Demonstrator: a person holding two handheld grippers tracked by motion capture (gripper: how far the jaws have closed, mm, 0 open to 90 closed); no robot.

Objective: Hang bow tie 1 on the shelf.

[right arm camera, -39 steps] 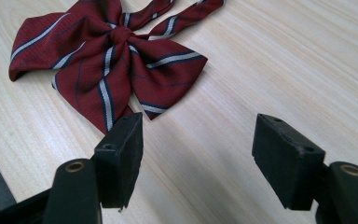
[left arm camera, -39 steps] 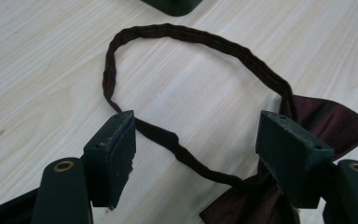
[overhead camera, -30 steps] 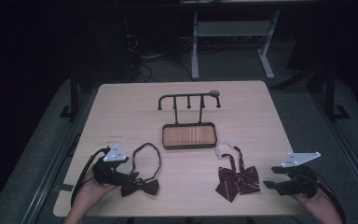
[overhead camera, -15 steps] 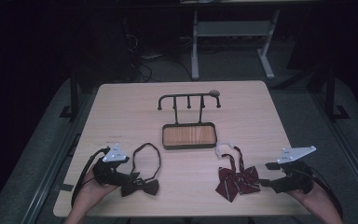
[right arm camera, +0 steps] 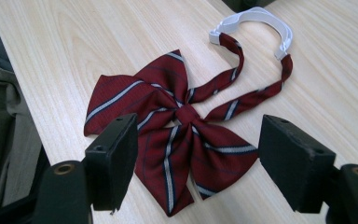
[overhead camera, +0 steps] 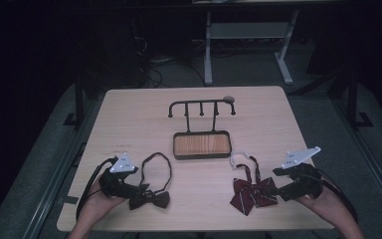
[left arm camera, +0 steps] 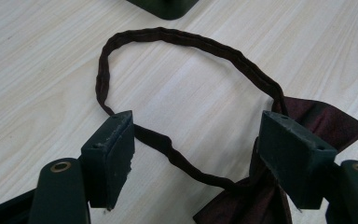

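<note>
Two bow ties lie before me: my left gripper [overhead camera: 138,188], jaws wide, straddles the dark bow tie [overhead camera: 149,198] lower left; my right gripper [overhead camera: 277,185], jaws wide, faces the striped bow tie [overhead camera: 251,191] lower right.

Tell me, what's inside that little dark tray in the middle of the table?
The tray shows a bare wooden floor inside its dark rim, with nothing lying in it. A black rack with short pegs rises from its far edge. The table beneath the tray is covered.

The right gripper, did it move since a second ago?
Yes. The right gripper slid left across the table, closer to the striped bow tie, which stayed put.
</note>
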